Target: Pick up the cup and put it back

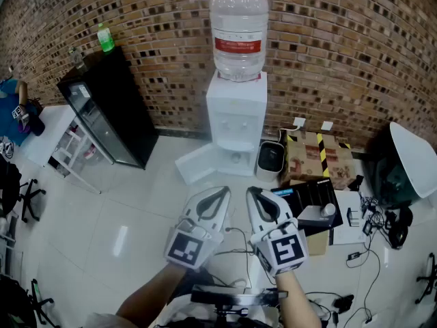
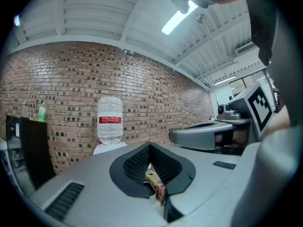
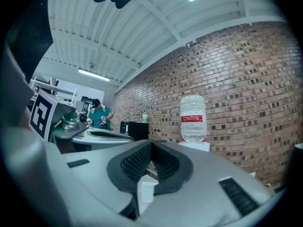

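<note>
You are holding the left tool (image 1: pixel 223 192) and right tool (image 1: pixel 252 192) side by side over the floor (image 1: pixel 136 210), each pressed together, pinching nothing. Farther off, what may be the cup (image 1: pixel 235 158) is sitting inside the dispenser's (image 1: pixel 235 108) open lower compartment.

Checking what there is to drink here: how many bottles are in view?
2: a large clear plastic water bottle on top of the white water dispenser, and a small green bottle on the black cabinet to its left. Others may be hidden.
</note>
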A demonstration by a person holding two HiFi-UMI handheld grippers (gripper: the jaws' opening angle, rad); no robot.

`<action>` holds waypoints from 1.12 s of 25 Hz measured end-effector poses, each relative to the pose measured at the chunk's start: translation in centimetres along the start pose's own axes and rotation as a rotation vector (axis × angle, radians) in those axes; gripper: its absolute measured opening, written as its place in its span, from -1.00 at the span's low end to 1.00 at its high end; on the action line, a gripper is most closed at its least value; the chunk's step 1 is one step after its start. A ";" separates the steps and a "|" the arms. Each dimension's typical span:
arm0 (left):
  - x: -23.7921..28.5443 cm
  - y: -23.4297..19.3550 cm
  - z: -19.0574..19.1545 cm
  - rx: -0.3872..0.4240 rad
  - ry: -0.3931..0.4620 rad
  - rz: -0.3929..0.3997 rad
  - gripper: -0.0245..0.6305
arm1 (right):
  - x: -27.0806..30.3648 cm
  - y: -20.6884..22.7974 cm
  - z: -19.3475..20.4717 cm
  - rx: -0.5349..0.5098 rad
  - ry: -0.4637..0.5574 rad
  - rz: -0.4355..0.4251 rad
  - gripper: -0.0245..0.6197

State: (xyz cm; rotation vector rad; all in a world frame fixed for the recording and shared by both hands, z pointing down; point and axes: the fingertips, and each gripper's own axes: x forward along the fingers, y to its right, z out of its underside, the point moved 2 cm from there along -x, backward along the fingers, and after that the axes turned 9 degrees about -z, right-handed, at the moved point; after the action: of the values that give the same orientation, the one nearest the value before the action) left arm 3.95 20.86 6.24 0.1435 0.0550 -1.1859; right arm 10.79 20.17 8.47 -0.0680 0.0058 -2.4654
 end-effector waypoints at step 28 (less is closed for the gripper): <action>18.2 -19.7 4.7 -0.107 0.049 0.194 -0.92 | 24.7 8.7 -0.1 -0.018 -0.048 0.110 -0.91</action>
State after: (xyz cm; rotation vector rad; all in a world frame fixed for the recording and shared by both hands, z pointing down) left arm -7.61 -3.78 7.07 0.0814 0.1447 -0.9830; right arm -3.00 -2.04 9.39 -0.1317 0.0109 -2.3535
